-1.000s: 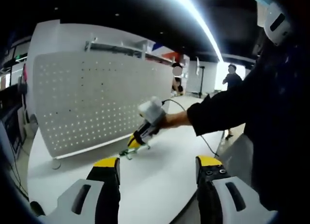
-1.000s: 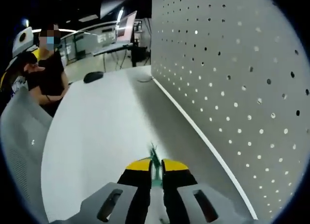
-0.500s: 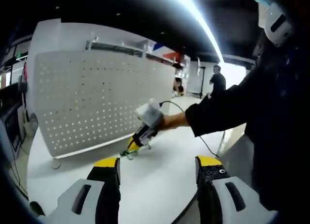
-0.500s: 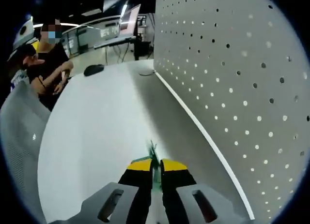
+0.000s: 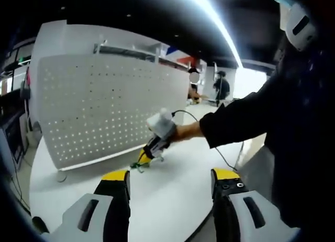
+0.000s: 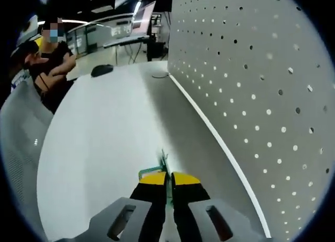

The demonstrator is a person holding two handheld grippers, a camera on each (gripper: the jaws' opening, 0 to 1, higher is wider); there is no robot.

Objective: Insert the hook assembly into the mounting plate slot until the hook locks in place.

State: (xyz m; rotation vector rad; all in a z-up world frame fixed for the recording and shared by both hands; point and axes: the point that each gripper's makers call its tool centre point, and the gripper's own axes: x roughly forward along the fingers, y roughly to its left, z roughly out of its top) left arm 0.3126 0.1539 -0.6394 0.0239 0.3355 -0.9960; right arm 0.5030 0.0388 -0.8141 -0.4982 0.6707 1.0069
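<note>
A white perforated mounting plate [image 5: 104, 114] stands upright on the white table [image 5: 172, 195]; in the right gripper view the mounting plate [image 6: 251, 80] fills the right side. My right gripper [image 6: 168, 178] is shut on a small green hook assembly [image 6: 164, 162], whose tip pokes out beyond the jaws just above the table [image 6: 104, 132]. In the left gripper view the right gripper [image 5: 142, 159] holds the green hook [image 5: 137, 167] low in front of the plate. My left gripper [image 5: 170, 182] is open with nothing between its fingers, hanging back over the table's near part.
A person's dark sleeve and body [image 5: 272, 127] take up the right of the left gripper view. A black mouse [image 6: 101, 70] and a cable lie at the table's far end. A seated person [image 6: 49, 69] is beyond the table's left edge. People stand in the background [image 5: 221, 88].
The right gripper with the hook has edged closer to the plate and slightly lower. A background person has walked left. The left gripper has stayed still.
</note>
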